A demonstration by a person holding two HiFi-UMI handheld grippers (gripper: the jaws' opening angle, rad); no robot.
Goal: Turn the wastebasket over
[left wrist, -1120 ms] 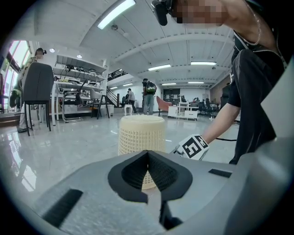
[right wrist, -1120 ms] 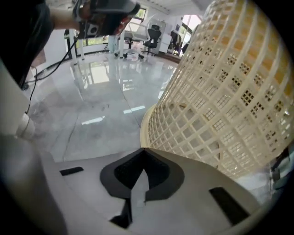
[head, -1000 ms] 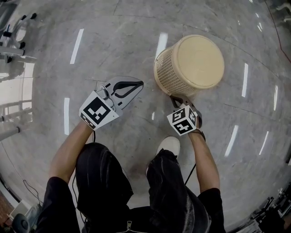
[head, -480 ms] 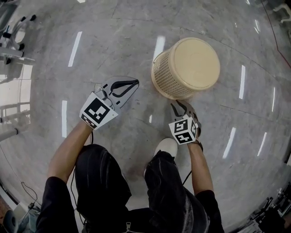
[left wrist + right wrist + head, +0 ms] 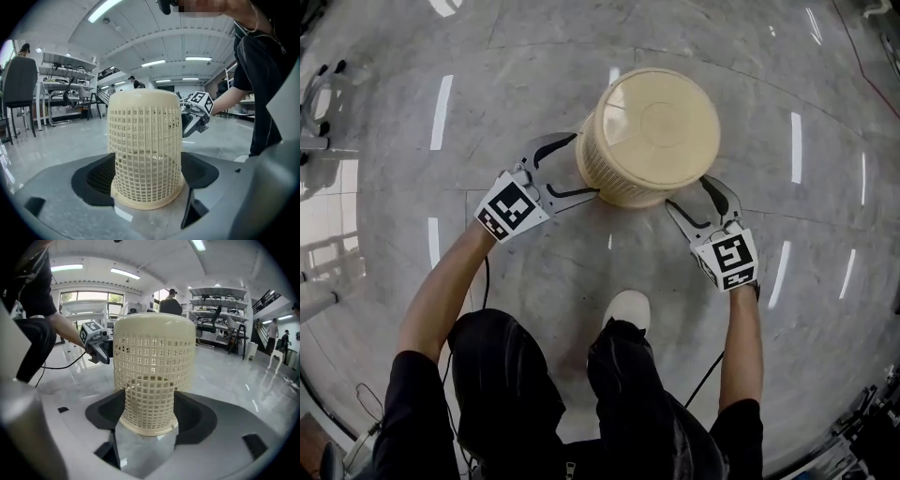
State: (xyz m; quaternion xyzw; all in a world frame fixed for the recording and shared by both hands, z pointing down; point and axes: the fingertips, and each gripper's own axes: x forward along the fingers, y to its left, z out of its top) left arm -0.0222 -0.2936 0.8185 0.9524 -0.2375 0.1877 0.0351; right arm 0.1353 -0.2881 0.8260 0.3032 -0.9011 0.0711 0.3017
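The cream mesh wastebasket [image 5: 647,131] stands mouth-down on the grey floor, its solid base on top. My left gripper [image 5: 586,165] straddles its lower left side and my right gripper [image 5: 687,190] its lower right side. Both sets of jaws are opening, with the basket's wall between them. In the left gripper view the wastebasket [image 5: 144,145] rises between the dark pads [image 5: 93,176], rim on the floor, and the right gripper [image 5: 199,115] shows behind it. In the right gripper view the wastebasket [image 5: 153,371] fills the gap between the pads [image 5: 194,418], with the left gripper [image 5: 96,347] beyond. I see no pad pressing the mesh.
The person's white shoe [image 5: 628,307] is on the floor just behind the basket, and a cable [image 5: 712,366] trails below the right arm. Metal equipment [image 5: 317,112] stands at the far left. Shelves [image 5: 215,301], chairs and people show in the background.
Both grippers were shut and apart from the basket. Now both stand wide and have come in to flank it, the left from its left side and the right swung round to its right.
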